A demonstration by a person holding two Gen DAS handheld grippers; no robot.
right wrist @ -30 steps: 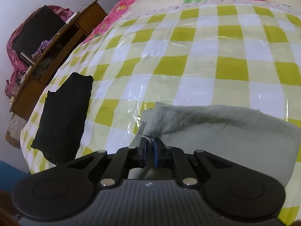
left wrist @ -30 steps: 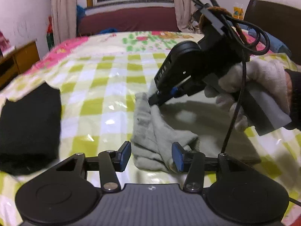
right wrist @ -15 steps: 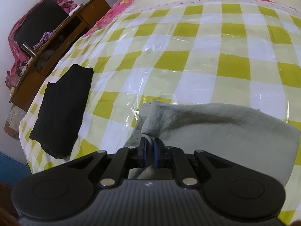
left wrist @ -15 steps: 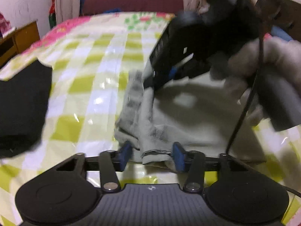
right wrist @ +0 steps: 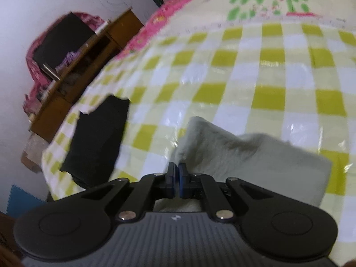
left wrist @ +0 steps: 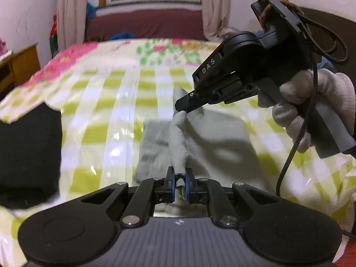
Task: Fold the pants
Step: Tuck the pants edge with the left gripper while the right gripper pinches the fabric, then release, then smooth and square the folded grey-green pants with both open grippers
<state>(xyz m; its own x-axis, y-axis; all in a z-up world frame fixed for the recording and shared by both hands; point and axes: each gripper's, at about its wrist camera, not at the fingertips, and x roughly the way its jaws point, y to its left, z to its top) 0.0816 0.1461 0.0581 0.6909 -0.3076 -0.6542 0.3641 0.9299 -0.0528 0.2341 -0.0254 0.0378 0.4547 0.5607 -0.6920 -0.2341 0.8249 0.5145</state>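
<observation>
Grey pants (left wrist: 213, 133) lie folded on the chequered bed cover (left wrist: 106, 115). Their left edge is pulled up into a taut ridge between my two grippers. My left gripper (left wrist: 180, 183) is closing, its blue pads pinching the near corner of that edge. Farther along the ridge, my right gripper (left wrist: 181, 108), held by a gloved hand (left wrist: 311, 102), clamps the far corner. In the right wrist view the right gripper (right wrist: 177, 178) is closing to almost no gap, with the grey pants (right wrist: 255, 162) caught between its pads and lifted off the cover.
A folded black garment (left wrist: 29, 155) lies on the bed's left side, also in the right wrist view (right wrist: 98, 138). A wooden cabinet (right wrist: 89, 66) stands beyond the left bed edge. A maroon headboard (left wrist: 144, 26) and a window sit at the far end.
My left gripper's jaws closed from wide apart onto the pants' near corner. Both grippers rose, lifting the pants' left edge into a ridge off the cover.
</observation>
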